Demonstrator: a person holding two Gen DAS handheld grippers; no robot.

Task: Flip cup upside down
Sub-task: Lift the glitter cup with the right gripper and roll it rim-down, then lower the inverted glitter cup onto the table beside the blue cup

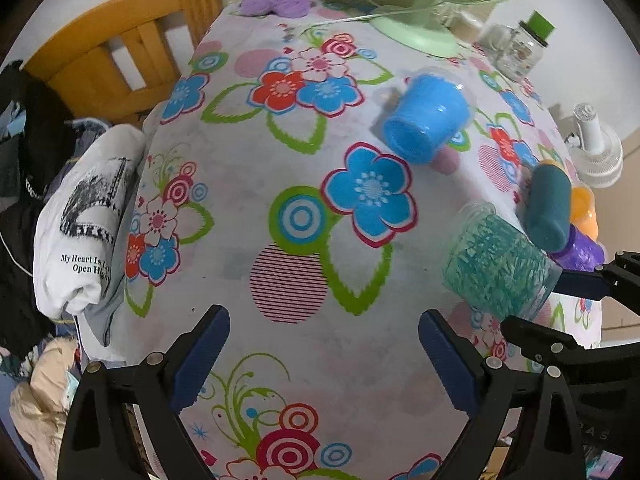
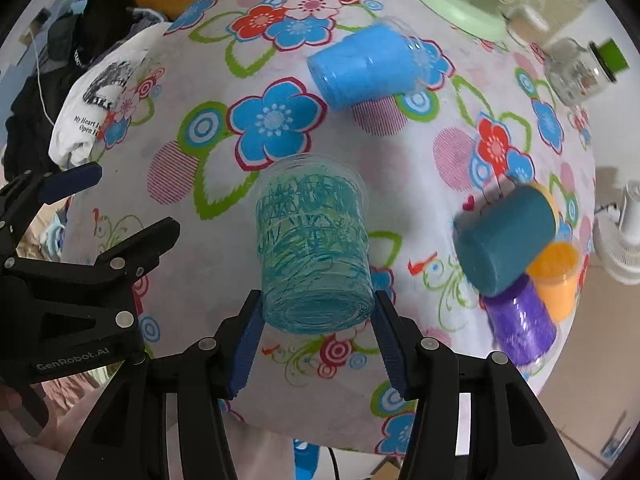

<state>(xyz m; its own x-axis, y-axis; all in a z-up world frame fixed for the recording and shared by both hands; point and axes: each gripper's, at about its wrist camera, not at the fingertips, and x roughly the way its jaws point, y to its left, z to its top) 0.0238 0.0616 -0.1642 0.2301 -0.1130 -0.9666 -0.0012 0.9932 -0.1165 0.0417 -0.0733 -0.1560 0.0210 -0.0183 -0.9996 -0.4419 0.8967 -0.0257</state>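
The right gripper [image 2: 318,320] clamps the teal-scribbled clear cup [image 2: 314,248] near its base, the cup pointing forward from its fingers above the counter [image 2: 280,380]. Beside it to its left, the left gripper [image 1: 324,364] is spread wide, holding nothing.

The widest open stretch of the desk [image 1: 280,184] is its flowered middle and near-left part, where nothing stands between the folded white shirt [image 1: 88,216] at the left edge and the cups on the right. The light blue cup [image 2: 364,66] lies on its side farther back. To the right, a dark teal cup [image 2: 506,238], an orange cup [image 2: 558,276] and a purple cup [image 2: 520,326] crowd together near the edge. The green fan base [image 1: 416,32] and a glass jar [image 1: 520,46] block the far right corner.
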